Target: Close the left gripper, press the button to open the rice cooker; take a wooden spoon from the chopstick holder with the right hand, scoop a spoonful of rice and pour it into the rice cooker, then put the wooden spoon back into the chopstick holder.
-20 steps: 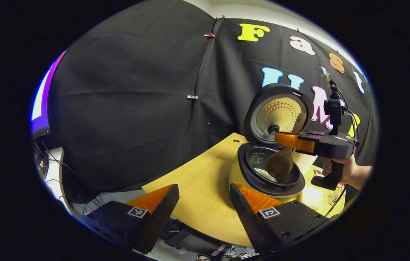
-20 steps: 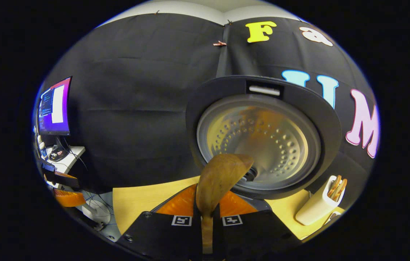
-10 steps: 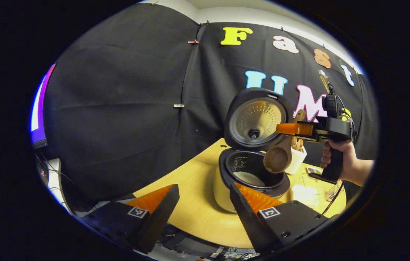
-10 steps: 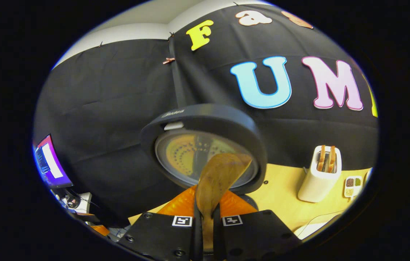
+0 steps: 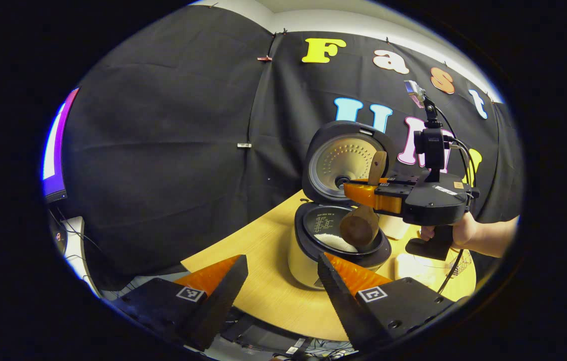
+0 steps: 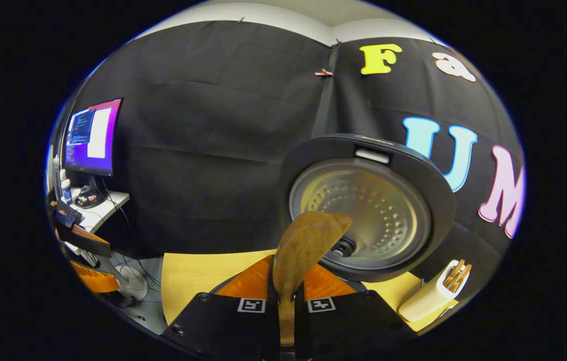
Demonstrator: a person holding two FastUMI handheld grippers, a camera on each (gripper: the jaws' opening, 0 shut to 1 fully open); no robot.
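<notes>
My right tongs point(image 6: 287, 281) clamp the wooden spoon point(image 5: 361, 220) handle-up, bowl over the open rice cooker point(image 5: 336, 240); the chopstick holder point(image 6: 431, 296) lies rightward; left tongs point(image 5: 283, 281) hang open.

left gripper point(image 5: 280, 281): fingers spread wide, nothing between them | right gripper point(image 6: 286, 296): clamped shut on something, levelled | hand point(image 5: 456, 233): wrapped round its grip

There is one rice cooker point(image 5: 313, 250) ahead of the left gripper point(image 5: 280, 286), and one wooden spoon point(image 6: 306, 245) between the right gripper's fingers. One chopstick holder point(image 6: 428, 301) stands to its right, with two utensils inside. One monitor point(image 6: 90, 135) is far left.
</notes>
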